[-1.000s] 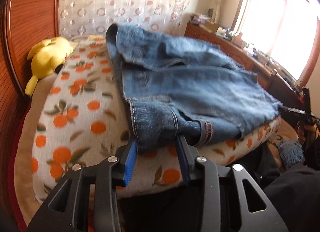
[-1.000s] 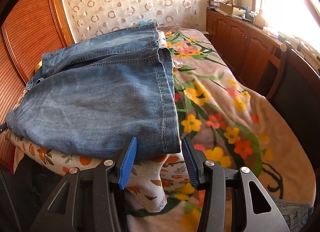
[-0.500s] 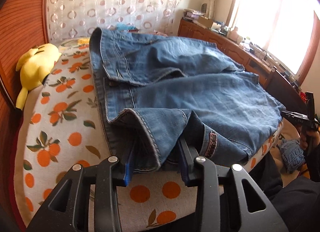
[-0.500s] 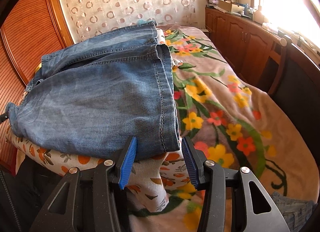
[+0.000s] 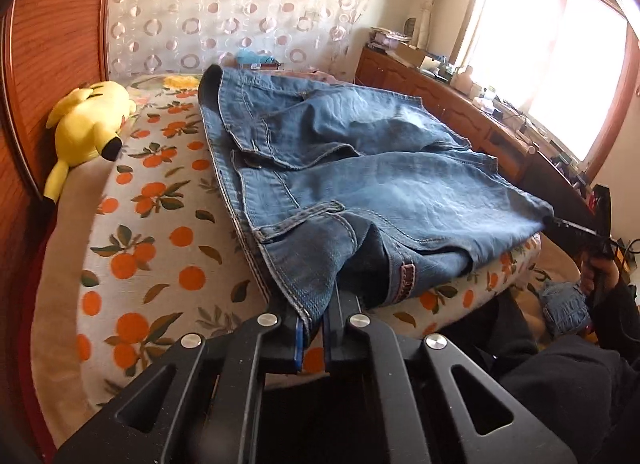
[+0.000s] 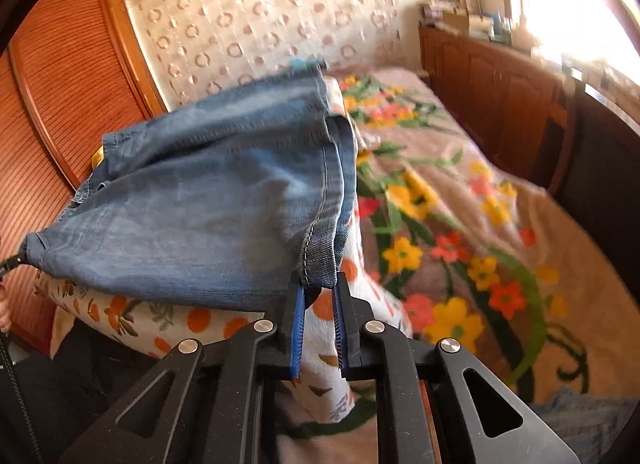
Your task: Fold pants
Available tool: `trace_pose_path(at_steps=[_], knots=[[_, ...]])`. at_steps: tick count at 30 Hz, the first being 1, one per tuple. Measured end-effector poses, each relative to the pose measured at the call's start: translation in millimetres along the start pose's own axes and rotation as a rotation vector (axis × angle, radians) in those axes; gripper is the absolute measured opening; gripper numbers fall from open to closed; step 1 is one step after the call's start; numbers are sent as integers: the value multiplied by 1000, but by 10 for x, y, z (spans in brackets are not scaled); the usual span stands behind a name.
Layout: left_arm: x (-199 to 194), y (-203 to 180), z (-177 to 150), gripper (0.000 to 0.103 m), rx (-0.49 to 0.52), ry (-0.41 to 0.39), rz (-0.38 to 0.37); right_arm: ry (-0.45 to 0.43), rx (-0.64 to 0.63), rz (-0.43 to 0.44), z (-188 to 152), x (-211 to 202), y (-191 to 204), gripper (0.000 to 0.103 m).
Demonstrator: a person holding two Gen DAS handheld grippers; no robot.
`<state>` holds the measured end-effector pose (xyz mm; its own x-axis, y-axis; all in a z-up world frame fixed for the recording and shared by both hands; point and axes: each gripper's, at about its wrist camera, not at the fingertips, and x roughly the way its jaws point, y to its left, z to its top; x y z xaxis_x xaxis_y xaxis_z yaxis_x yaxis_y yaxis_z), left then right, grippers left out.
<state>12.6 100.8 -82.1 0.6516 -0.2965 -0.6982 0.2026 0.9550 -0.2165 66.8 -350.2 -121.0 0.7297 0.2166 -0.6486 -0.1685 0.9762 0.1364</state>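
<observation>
Blue jeans [image 5: 380,192] lie folded across a bed with an orange-print cover [image 5: 152,232]. My left gripper [image 5: 314,316] is shut on the near denim corner, beside a brown label, and holds it a little off the cover. In the right wrist view the jeans [image 6: 208,216] are blurred and raised at the near edge. My right gripper [image 6: 320,284] has its jaws closing, and its tips pinch the seamed corner. The right gripper [image 5: 576,228] also shows far right in the left wrist view, stretching that corner.
A yellow plush toy [image 5: 86,120] lies at the bed's far left by a wooden panel wall [image 6: 60,104]. A floral blanket [image 6: 460,224] covers the right of the bed. A cluttered wooden cabinet [image 5: 440,104] runs under the window. A person's dark-clothed legs [image 5: 560,364] are at the bed's near edge.
Both grippers were open around the near corners of the jeans. Now both have closed on the denim, and the gripped corners have lifted off the bed cover.
</observation>
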Motion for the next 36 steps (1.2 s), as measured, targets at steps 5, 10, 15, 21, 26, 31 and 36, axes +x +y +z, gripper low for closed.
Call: trace_pose_path(at_steps=[5,10,15,21,26,31,36], knots=[[-290,-60,87,7,-2,-42,-10,-62,-46,24,83,-344,53,11],[-449,-74,193,7,15,-81,-13,-140,-68,34,149,-670,74,11],[-336,-35,296,7,17,-91,-1,-184,-90,18,203,-657,105,11],[-195,31,637,7,46,-116,30,-213,-112,12,456,-407,180,11],[6,184,1019,7,45,-128,52,-250,-133,6,753,-105,253,11],[280,355,1369,5,31,-121,78,-252,-143,1,1021,296,299,11],[514,480,1681,5,28,-110,92,-237,-166,-19,1266,626,368,11]])
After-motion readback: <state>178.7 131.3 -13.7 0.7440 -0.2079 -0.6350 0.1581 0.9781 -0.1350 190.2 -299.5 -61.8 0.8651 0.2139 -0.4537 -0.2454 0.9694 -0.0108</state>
